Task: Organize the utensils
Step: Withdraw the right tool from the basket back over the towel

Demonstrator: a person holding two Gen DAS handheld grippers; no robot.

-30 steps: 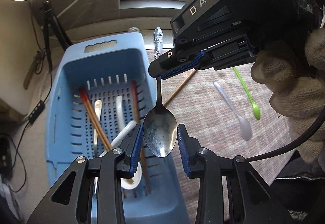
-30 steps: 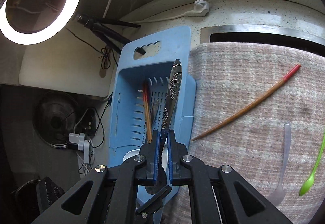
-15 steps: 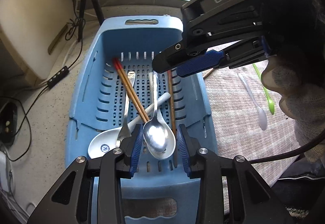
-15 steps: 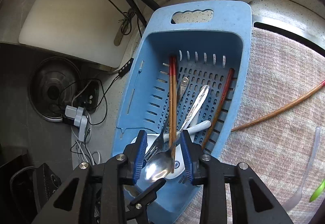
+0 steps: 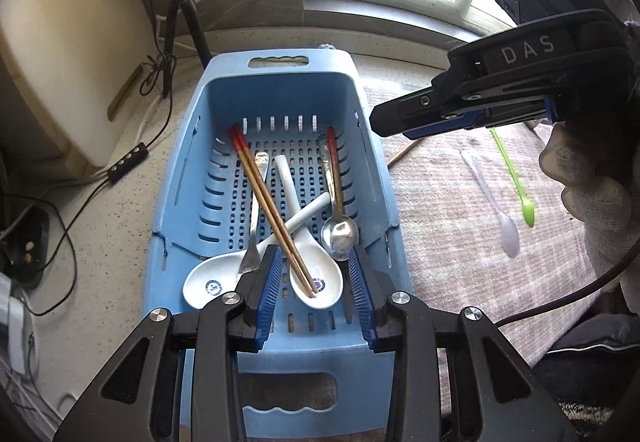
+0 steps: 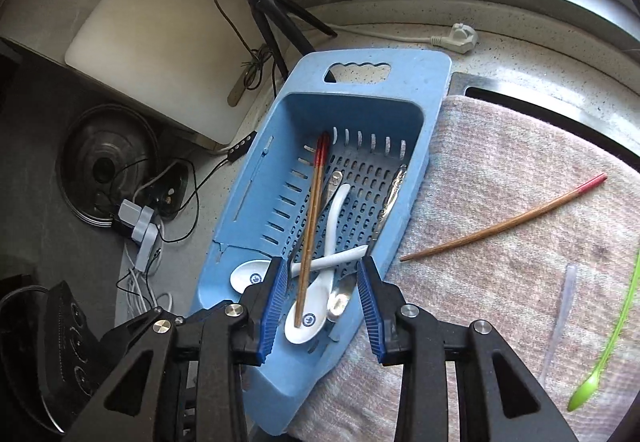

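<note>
The utensils are found in two places: most are collected in the blue basket [image 5: 276,109], and some are left on the cloth [image 6: 500,201] beside it. Nearest to the left wrist camera, the left gripper [image 5: 316,282] is held above the near end of the basket with its pads apart, and nothing is grasped between them. The right gripper [image 6: 322,298] is also over the basket; its jaws are opening, and nothing is pressed by them, only the basket contents are seen below.

Under the grippers two white ceramic spoons [image 5: 316,274] are crossed, and a pair of chopsticks [image 5: 272,209] is laid over them. The metal spoon [image 5: 340,234] is lying just beside, with its bowl at the near end and its handle along the right wall, next to a single chopstick [image 5: 331,145]. A fork [image 5: 254,226] is partly covered by the other things. The long pieces are probably laid lengthwise because the basket is narrow.

Farther away, on the cloth, one brown chopstick [image 6: 504,222], a clear plastic spoon [image 5: 496,209] and a green plastic spoon [image 5: 516,177] are waiting, well apart from the basket. It is judged that these must be collected next.
</note>
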